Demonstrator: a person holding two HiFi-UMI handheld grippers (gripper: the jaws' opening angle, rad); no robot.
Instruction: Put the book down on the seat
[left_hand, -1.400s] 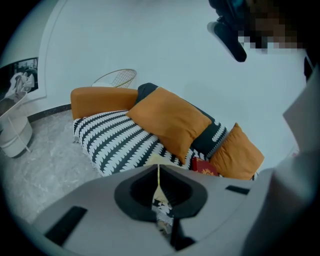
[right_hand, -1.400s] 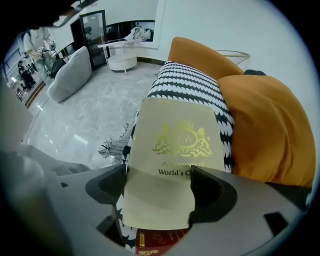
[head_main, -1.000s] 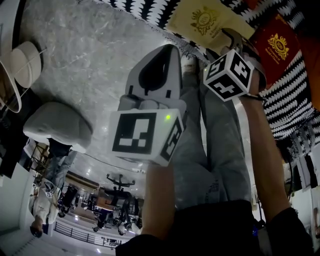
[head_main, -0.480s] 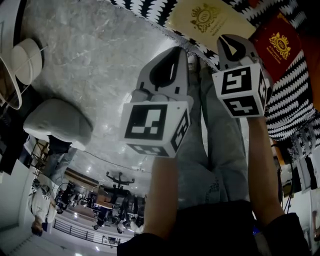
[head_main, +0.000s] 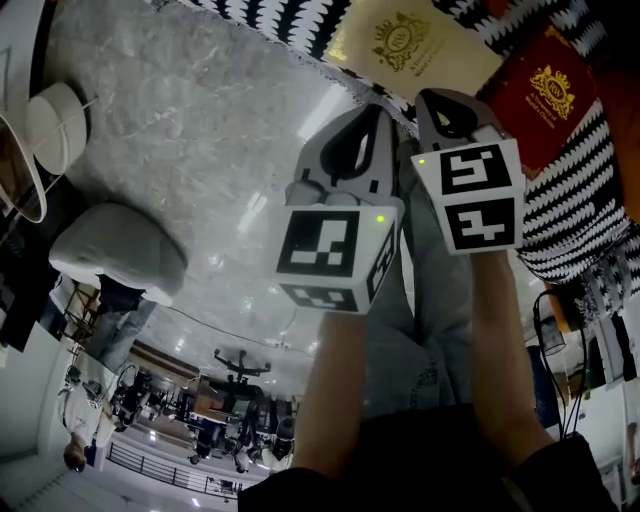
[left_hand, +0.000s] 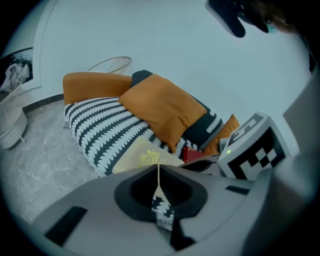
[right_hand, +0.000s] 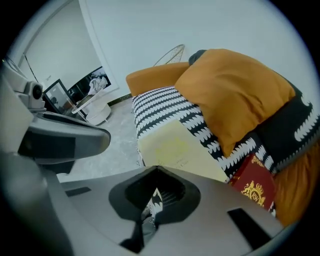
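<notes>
A cream book (head_main: 410, 45) and a red book (head_main: 545, 90) lie flat side by side on the black-and-white patterned seat (head_main: 570, 190). Both grippers hang above the seat's front edge, clear of the books. My left gripper (head_main: 372, 115) is shut and holds nothing. Beside it, my right gripper (head_main: 445, 95) has just closed its jaws, with nothing between them. The left gripper view shows the cream book (left_hand: 142, 157) and the red book (left_hand: 192, 154) beyond the meeting jaws. The right gripper view shows the cream book (right_hand: 175, 150) and the red book (right_hand: 257, 185) below an orange cushion (right_hand: 235, 85).
Orange cushions (left_hand: 165, 105) lean at the back of the seat. On the marble floor (head_main: 200, 120) to the left are a grey pouf (head_main: 120, 250) and a white lampshade (head_main: 50, 120). The person's legs (head_main: 430, 300) stand against the seat's front edge.
The right gripper has rolled, come up off the books and closed. The left gripper has moved right toward the seat edge. Both books lie as before.
</notes>
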